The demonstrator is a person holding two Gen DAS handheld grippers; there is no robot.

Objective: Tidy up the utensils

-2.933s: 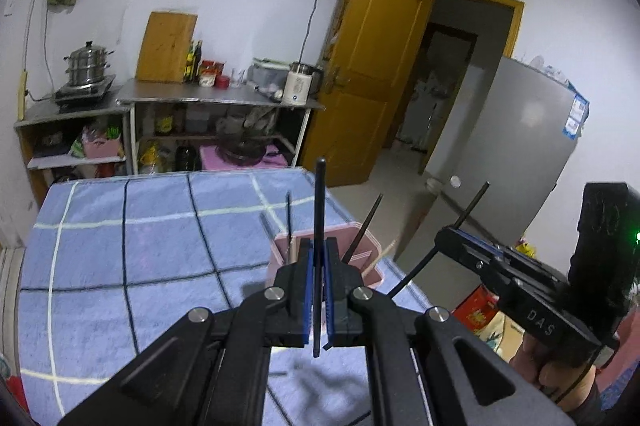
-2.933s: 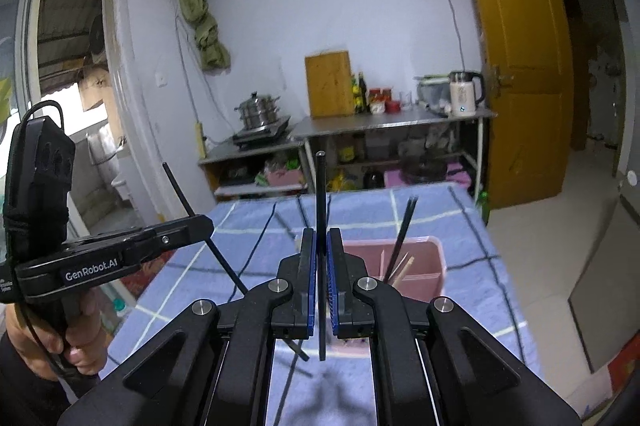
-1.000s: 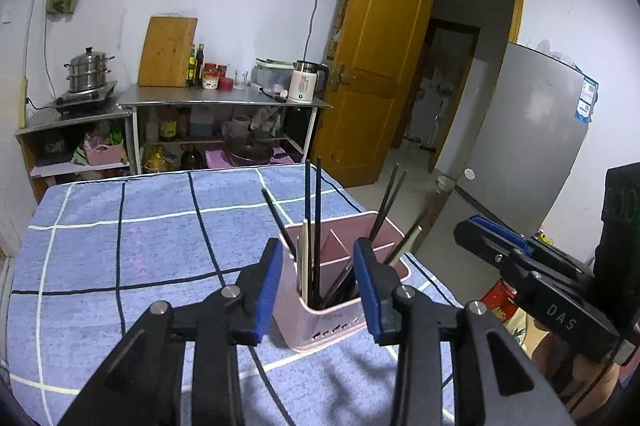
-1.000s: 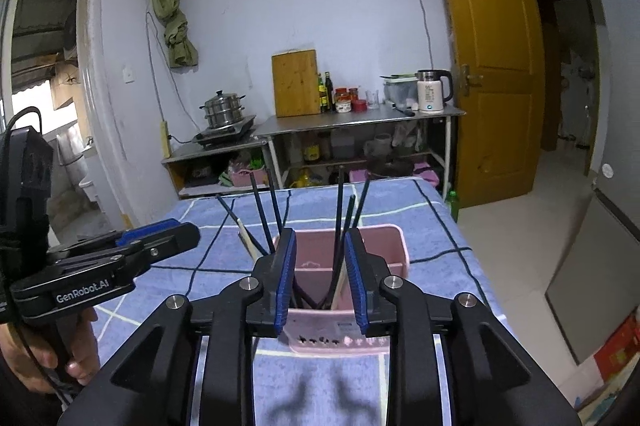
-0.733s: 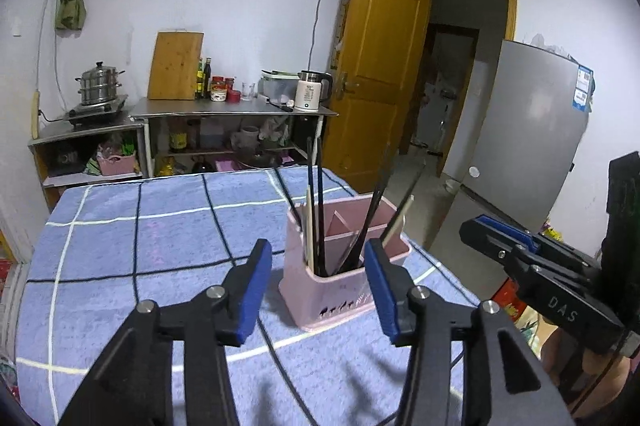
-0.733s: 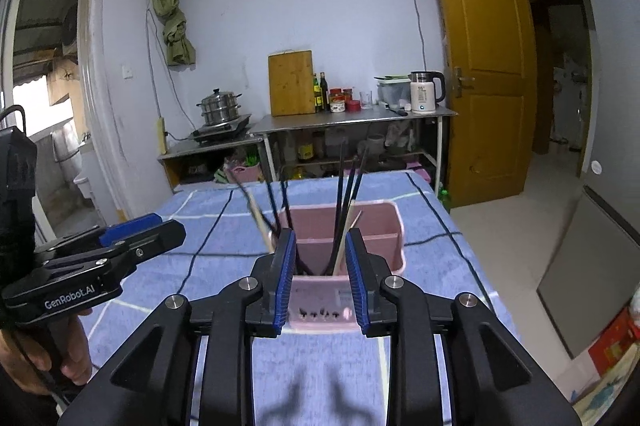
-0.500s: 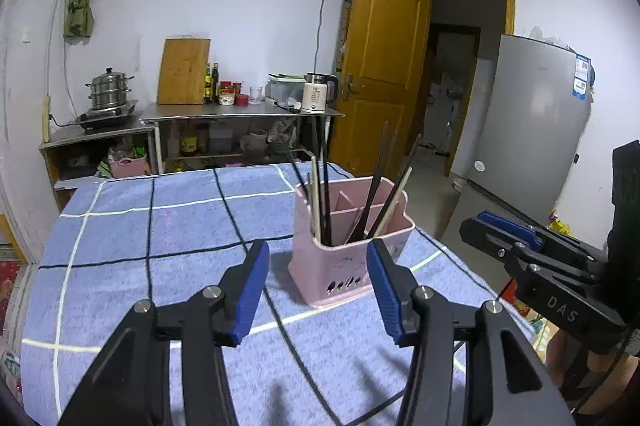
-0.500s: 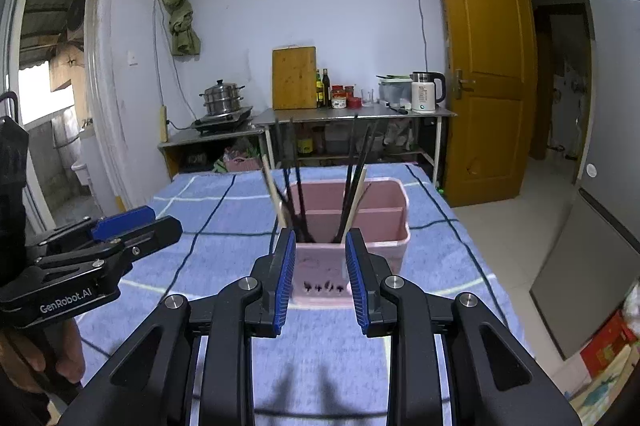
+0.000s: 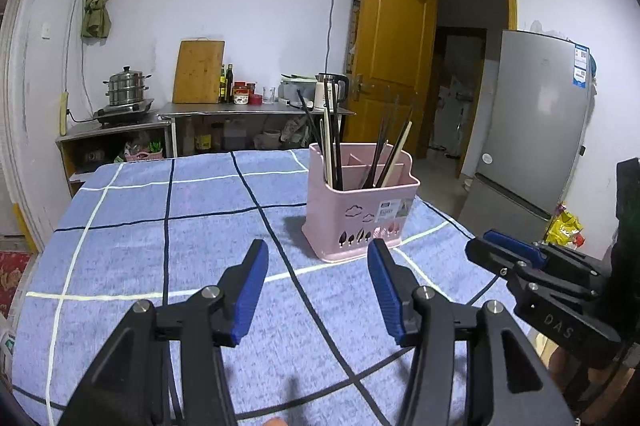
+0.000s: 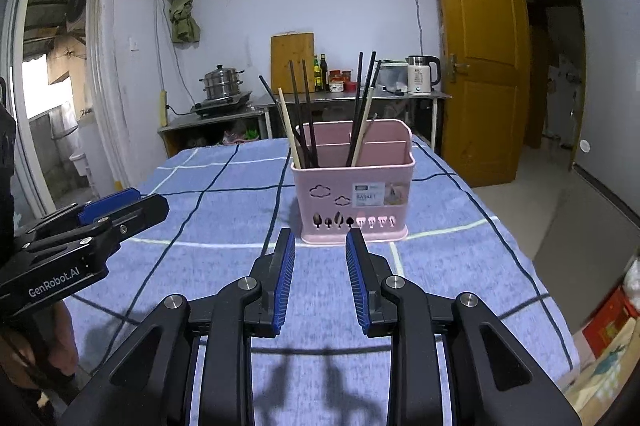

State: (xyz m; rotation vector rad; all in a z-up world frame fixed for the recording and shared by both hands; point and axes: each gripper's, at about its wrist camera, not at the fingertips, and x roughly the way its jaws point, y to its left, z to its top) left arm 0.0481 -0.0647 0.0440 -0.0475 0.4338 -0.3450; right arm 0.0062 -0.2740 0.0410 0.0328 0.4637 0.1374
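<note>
Both tongs hung spread and empty over the table [image 9: 120, 226], the left gripper [image 9: 316, 286] wider than the right gripper [image 10: 320, 272], each set back from the pink basket [image 10: 352, 194] standing near the table's far right edge. With no loose utensils visible on the checked cloth, the step looked like a withdrawal, best done by backing straight off and staying clear of the handles. Chopsticks [image 10: 300, 114] stood tips-down in two compartments, long axes near upright, the left bunch leaning left, the right bunch leaning right.
</note>
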